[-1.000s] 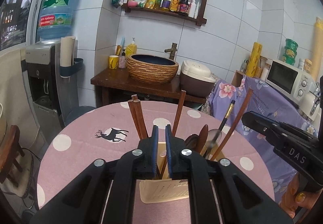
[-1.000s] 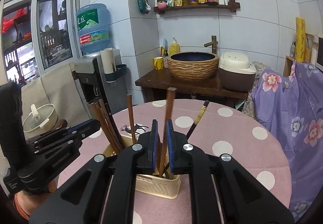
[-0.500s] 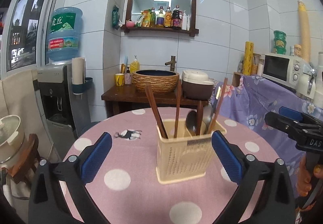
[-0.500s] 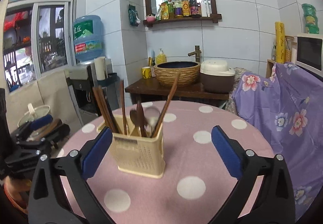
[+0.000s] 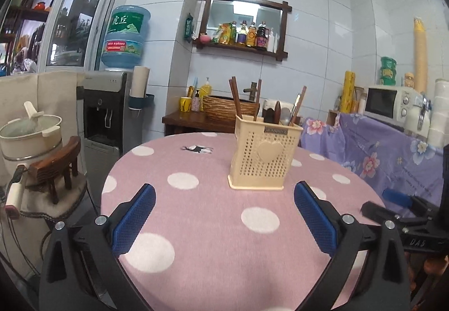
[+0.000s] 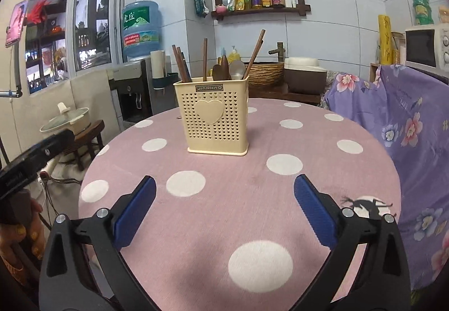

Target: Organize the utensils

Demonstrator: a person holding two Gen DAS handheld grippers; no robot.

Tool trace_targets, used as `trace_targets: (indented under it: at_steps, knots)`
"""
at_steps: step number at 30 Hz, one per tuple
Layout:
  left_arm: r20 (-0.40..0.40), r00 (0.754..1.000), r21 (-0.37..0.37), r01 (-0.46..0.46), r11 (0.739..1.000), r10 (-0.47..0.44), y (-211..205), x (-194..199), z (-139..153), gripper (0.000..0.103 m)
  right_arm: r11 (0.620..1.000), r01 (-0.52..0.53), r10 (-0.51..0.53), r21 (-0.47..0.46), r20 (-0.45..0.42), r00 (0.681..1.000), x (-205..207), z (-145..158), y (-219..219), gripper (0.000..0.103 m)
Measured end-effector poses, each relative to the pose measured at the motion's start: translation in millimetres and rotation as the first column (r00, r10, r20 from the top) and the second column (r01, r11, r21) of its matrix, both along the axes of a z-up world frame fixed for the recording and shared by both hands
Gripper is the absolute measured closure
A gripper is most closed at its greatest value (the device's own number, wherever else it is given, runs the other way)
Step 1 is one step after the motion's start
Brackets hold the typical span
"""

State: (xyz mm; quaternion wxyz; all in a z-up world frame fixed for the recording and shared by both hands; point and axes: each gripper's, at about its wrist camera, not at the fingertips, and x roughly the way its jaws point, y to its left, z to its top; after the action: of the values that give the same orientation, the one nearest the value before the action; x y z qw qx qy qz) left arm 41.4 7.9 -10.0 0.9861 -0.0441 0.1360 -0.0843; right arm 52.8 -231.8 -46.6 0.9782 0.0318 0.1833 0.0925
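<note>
A cream perforated utensil holder [image 5: 263, 153] [image 6: 214, 117] with a heart on its front stands upright on the round pink polka-dot table [image 5: 219, 226] [image 6: 238, 184]. Brown chopsticks [image 6: 179, 62], wooden spoons [image 6: 221, 71] and a metal spoon [image 6: 237, 69] stick up out of it. My left gripper [image 5: 224, 218] hangs open near the table's front edge, well short of the holder, nothing between its blue pads. My right gripper [image 6: 224, 210] is open too, likewise back from the holder and empty. Each gripper shows at the side of the other's view.
Left of the table stand a water dispenser [image 5: 109, 111] and a wooden stool [image 5: 56, 167] beside a pot [image 5: 31, 134]. A purple floral cloth [image 6: 407, 120] covers furniture on the right, with a microwave [image 5: 393, 103] above. Behind is a wooden stand with a woven basin [image 6: 266, 72].
Both grippers were shut above the holder among the utensils; they have opened wide and pulled back and down toward the table's near edge. The utensils stay in the holder.
</note>
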Motion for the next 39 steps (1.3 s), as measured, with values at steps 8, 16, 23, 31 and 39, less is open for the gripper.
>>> trace_targets:
  at_steps: [8, 16, 23, 31, 39]
  knots:
    - [0.086, 0.996, 0.026, -0.016, 1.000, 0.014, -2, -30, 1, 0.005, 0.997, 0.037, -0.030, -0.067, 0.093, 0.995, -38, 3, 7, 0.006]
    - [0.083, 0.996, 0.022, -0.016, 1.000, 0.014, -5, -38, -4, 0.005, 0.998, 0.036, -0.031, -0.056, 0.100, 0.995, -41, 5, 4, 0.006]
    - [0.105, 0.994, 0.045, -0.032, 0.998, 0.027, -8, -42, -3, 0.005, 0.998, 0.033, -0.027, -0.062, 0.091, 0.995, -40, 4, 6, 0.006]
    - [0.084, 0.996, 0.028, -0.021, 0.999, 0.018, -6, -41, -4, 0.005, 0.998, 0.032, -0.027, -0.059, 0.087, 0.996, -38, 5, 6, 0.006]
    - [0.082, 0.996, 0.011, -0.034, 0.999, 0.033, -4, -40, -5, 0.005, 0.997, 0.035, -0.029, -0.069, 0.089, 0.996, -39, 4, 7, 0.006]
